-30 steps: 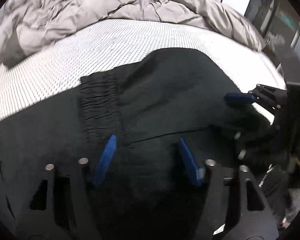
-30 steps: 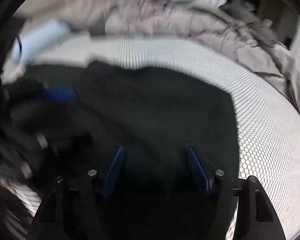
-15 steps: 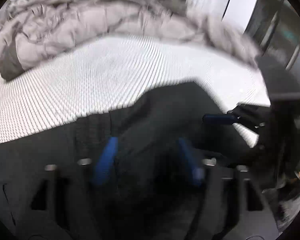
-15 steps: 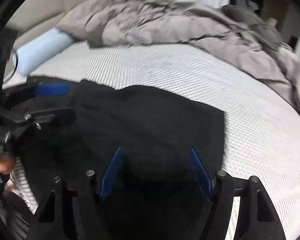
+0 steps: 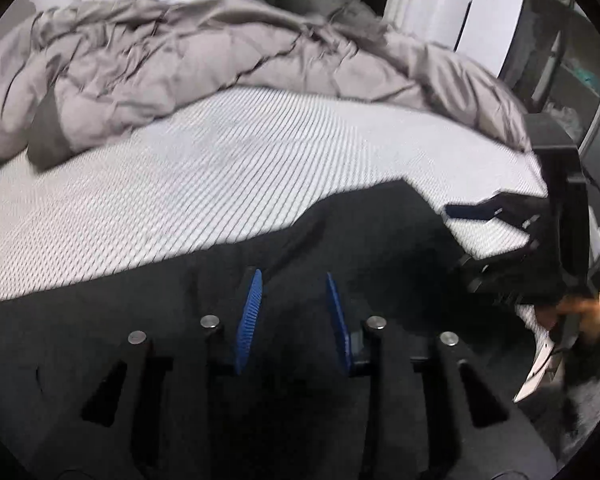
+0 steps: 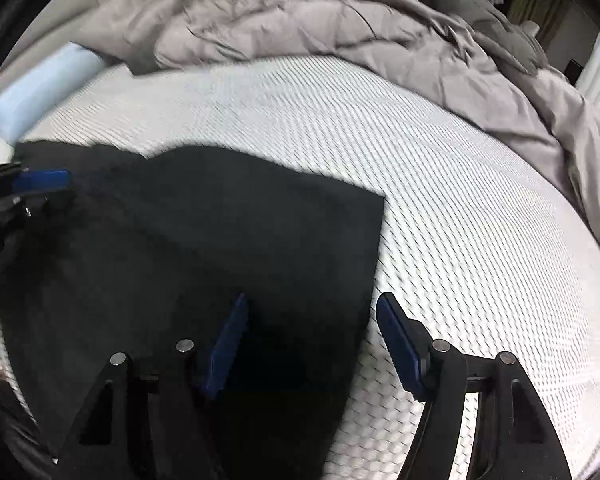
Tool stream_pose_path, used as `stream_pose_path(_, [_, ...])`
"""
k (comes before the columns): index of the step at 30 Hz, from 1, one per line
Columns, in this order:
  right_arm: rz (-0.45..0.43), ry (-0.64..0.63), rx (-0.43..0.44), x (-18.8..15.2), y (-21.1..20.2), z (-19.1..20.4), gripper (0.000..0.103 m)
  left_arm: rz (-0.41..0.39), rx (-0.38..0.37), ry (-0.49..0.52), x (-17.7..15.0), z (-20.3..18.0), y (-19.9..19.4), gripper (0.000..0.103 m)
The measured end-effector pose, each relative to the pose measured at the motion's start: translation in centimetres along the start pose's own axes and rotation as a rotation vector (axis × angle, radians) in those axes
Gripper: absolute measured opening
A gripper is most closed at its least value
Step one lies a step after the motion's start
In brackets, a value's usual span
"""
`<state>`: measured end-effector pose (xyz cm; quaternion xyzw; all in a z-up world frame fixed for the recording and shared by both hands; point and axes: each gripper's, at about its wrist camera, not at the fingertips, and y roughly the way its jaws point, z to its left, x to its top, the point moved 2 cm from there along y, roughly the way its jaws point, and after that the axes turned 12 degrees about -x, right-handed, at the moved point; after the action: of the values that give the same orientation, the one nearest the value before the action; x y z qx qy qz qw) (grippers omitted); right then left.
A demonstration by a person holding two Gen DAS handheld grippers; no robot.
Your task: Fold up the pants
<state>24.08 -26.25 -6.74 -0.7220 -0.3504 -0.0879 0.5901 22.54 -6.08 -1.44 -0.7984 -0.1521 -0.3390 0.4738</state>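
The black pants [image 6: 204,248] are lying flat on the bed [image 6: 440,184], near its front edge. The left gripper [image 5: 294,312] has just been closing its jaws, now narrow, with dark fabric between the blue pads (can't tell if they're actually pinching it). The right gripper [image 6: 312,340] has jaws wide, straddling the pants' right edge. A rumpled grey duvet [image 5: 204,60] is bunched at the back.
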Motion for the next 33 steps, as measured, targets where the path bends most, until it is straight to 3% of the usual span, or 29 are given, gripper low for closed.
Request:
stream_pose_path(3, [-0.043, 0.006, 0.079, 2.1, 0.1, 2.4, 0.069, 0.061, 0.024, -0.059, 0.5, 0.7, 2.9, 0.034])
stream_pose_path(6, [0.007, -0.005, 0.133, 2.6, 1.6, 4.6, 0.069, 0.113, 0.018, -0.142, 0.5, 2.8, 6.0, 0.033])
stream_pose_path(10, [0.051, -0.100, -0.026, 1.9, 4.4, 3.9, 0.068, 0.111, -0.033, -0.136, 0.2, 3.6, 6.2, 0.027])
stream_pose_path(12, [0.055, -0.068, -0.043, 1.0, 4.2, 1.9, 0.069, 0.113, -0.049, -0.141, 0.1, 3.8, 5.9, 0.027])
stream_pose_path(15, [0.055, -0.075, -0.224, -0.4, 3.2, -0.8, 0.070, 0.102, -0.010, -0.150, -0.5, 3.9, 3.5, 0.027])
stream_pose_path(20, [-0.010, 0.017, -0.097, -2.6, -1.4, -2.1, 0.070, 0.011, -0.024, -0.083, -3.1, 0.6, -3.0, 0.032])
stream_pose_path(22, [-0.049, 0.031, -0.040, -3.8, -3.6, -1.1, 0.070, -0.005, -0.052, -0.056, -4.7, -1.0, -4.0, 0.046])
stream_pose_path(25, [-0.078, -0.007, 0.053, -5.1, -5.4, 1.8, 0.070, 0.072, -0.021, -0.005, -8.1, -2.9, -3.5, 0.049])
stream_pose_path(27, [-0.078, -0.057, 0.068, -6.0, -5.5, 3.7, 0.070, 0.138, 0.028, 0.002, -9.9, -2.6, -2.3, 0.049])
stream_pose_path(28, [-0.055, -0.091, 0.064, -6.8, -5.2, 5.1, 0.070, 0.139, 0.018, 0.007, -10.7, -2.6, -2.5, 0.051])
stream_pose_path(30, [-0.031, -0.138, 0.012, -8.1, -3.8, 5.4, 0.070, 0.115, 0.027, 0.017, -11.6, -2.4, -4.2, 0.051])
stream_pose_path(33, [-0.047, -0.063, -0.022, -9.2, -4.0, 3.1, 0.071, 0.042, 0.035, -0.066, -13.2, -0.9, -8.4, 0.054])
